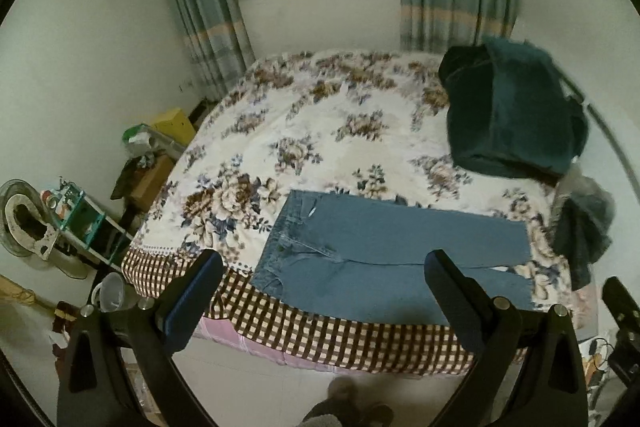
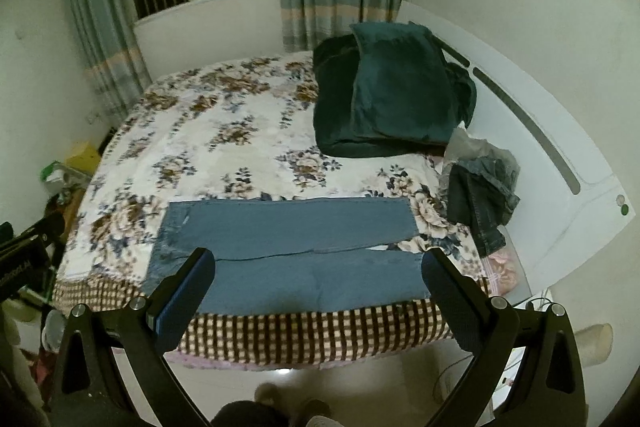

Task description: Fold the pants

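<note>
- Jeans lie flat near the near edge of the bed, on the floral bedspread; waistband to the left, leg ends to the right.
- Both legs are spread side by side with a narrow split between them, clear in the right wrist view. No fold is visible yet.
- Judgement: the task is at its start. The jeans look laid out and smoothed; every fold is left to do, likely leg over leg first, then lengthwise.
- Left tool is released, jaws wide apart, holding nothing, hanging above the near edge over the waist half.
- Right tool is likewise spread and empty, framing the leg half.
- Neither tool touches cloth, as far as I can tell.
- Far right on the bed: a dark green folded blanket; a crumpled dark garment sits beside the leg ends, apart from the jeans.
</note>
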Demonstrator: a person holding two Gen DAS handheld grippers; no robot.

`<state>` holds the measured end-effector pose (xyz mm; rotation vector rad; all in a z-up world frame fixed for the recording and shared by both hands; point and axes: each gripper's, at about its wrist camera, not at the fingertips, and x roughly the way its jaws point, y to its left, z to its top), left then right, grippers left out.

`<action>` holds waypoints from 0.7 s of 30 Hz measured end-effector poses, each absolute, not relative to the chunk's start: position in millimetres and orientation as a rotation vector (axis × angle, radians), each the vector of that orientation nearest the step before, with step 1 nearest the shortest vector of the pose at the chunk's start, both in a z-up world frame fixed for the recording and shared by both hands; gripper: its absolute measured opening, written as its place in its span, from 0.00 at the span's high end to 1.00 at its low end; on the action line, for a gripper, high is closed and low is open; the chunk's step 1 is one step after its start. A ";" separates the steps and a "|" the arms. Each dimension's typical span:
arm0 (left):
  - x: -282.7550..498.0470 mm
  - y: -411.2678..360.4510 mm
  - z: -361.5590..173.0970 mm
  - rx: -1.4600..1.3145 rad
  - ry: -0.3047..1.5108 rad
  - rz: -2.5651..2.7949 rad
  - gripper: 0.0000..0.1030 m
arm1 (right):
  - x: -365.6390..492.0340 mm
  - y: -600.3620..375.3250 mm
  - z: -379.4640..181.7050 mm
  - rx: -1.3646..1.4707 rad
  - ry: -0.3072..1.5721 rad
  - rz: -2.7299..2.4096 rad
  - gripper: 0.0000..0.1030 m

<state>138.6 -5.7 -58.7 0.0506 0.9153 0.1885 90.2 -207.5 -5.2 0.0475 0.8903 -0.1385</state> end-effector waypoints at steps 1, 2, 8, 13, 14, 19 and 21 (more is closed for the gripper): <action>148.9 -9.0 -67.6 0.056 0.928 0.198 0.00 | 105.5 -210.7 -14.0 0.050 0.905 -0.151 0.00; 167.3 -9.4 -81.4 0.060 0.953 0.206 0.00 | 120.8 -213.1 -23.5 0.056 0.918 -0.160 0.00; 288.1 -9.0 -178.5 0.056 1.129 0.238 0.00 | 249.7 -261.6 -113.1 0.161 1.047 -0.235 0.00; 399.6 10.6 -282.8 -0.041 1.312 0.286 0.00 | 365.6 -303.8 -219.4 0.321 1.190 -0.303 0.00; 425.5 18.0 -311.9 -0.068 1.360 0.305 0.00 | 389.5 -312.8 -246.0 0.352 1.228 -0.331 0.00; 509.4 41.0 -425.5 -0.151 1.526 0.383 0.00 | 495.4 -357.8 -383.8 0.531 1.364 -0.405 0.00; 535.2 45.5 -468.0 -0.188 1.586 0.410 0.00 | 534.1 -379.1 -442.2 0.589 1.408 -0.444 0.00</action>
